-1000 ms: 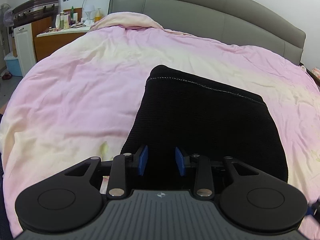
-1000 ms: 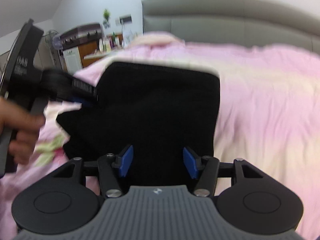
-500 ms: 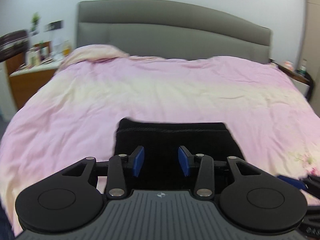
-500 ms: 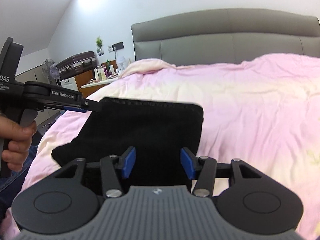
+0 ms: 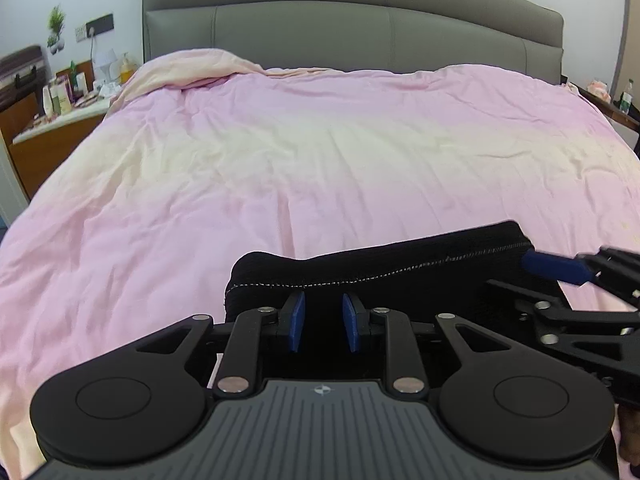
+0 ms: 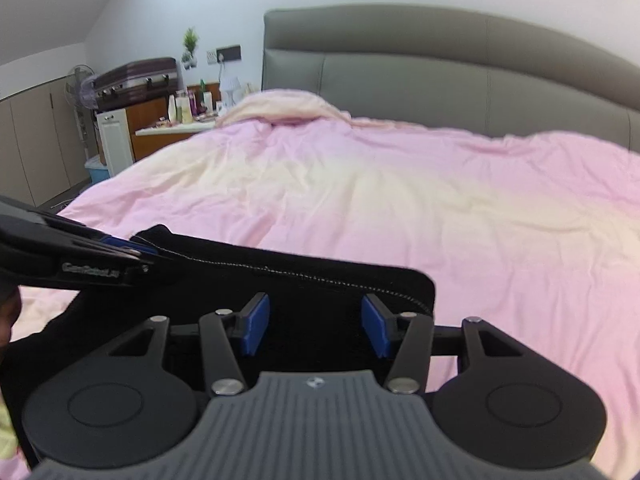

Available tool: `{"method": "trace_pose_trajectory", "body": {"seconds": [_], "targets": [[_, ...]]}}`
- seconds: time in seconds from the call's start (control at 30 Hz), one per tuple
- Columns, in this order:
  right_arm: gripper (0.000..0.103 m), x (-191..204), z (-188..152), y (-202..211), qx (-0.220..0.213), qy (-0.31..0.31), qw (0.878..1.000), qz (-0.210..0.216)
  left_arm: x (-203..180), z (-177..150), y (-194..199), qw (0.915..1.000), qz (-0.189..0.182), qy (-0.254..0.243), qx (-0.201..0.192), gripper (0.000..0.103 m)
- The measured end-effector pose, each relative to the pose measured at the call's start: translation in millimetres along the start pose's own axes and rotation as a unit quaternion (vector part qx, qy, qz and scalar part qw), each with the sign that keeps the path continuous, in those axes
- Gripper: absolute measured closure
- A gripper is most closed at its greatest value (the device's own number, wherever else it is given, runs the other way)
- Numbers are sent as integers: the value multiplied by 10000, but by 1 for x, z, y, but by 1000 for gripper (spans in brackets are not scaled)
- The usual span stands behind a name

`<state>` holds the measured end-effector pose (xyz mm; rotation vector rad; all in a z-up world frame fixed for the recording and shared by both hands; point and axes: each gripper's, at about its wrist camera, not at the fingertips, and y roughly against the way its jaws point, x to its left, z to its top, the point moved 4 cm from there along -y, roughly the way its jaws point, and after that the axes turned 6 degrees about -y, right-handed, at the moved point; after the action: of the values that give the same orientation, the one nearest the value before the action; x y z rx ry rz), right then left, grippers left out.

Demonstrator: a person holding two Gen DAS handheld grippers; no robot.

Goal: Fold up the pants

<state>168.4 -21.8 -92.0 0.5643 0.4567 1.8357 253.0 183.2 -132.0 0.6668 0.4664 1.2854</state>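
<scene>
The black folded pants lie on the pink duvet, their stitched far edge just beyond my fingertips. My left gripper has its blue pads close together, shut on black cloth at the pants' left end. In the right wrist view the left gripper shows at the pants' far left corner. My right gripper stands open, pads well apart over the black cloth near the right edge. One of its blue fingers touches the pants' right corner.
A grey padded headboard closes the far end of the bed. A bedside cabinet crowded with bottles stands left of it, with a suitcase and fan behind. A small table stands at the bed's right. A hand shows at the left.
Both grippers have drawn back, so the pants' far edge now lies close to the pads. The left jaws have narrowed. The right gripper has come into the left wrist view.
</scene>
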Motion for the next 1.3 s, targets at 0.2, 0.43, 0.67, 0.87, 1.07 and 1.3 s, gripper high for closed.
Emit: {"method": "trace_pose_trajectory", "body": {"seconds": [0.2, 0.43, 0.67, 0.87, 1.07, 1.3], "targets": [[51, 3, -10, -34, 128, -96, 9999, -1, 11, -10, -14, 9995, -178, 275, -37, 74], [51, -6, -18, -43, 116, -438, 9987, 236, 7, -15, -15, 9991, -158, 362, -161, 75], [34, -4, -6, -21, 184, -150, 9980, 591, -9, -2, 8, 9998, 76, -201, -49, 65], [24, -29, -17, 36, 95, -238, 9966, 787, 4, -10, 58, 9968, 679, -121, -399, 0], [25, -45, -51, 78, 164, -774, 9917, 1014, 26, -46, 69, 9973, 478, 560, 63, 0], [24, -26, -86, 88, 280, -692, 9924, 976, 33, -84, 55, 9926, 371, 917, 705, 0]]}}
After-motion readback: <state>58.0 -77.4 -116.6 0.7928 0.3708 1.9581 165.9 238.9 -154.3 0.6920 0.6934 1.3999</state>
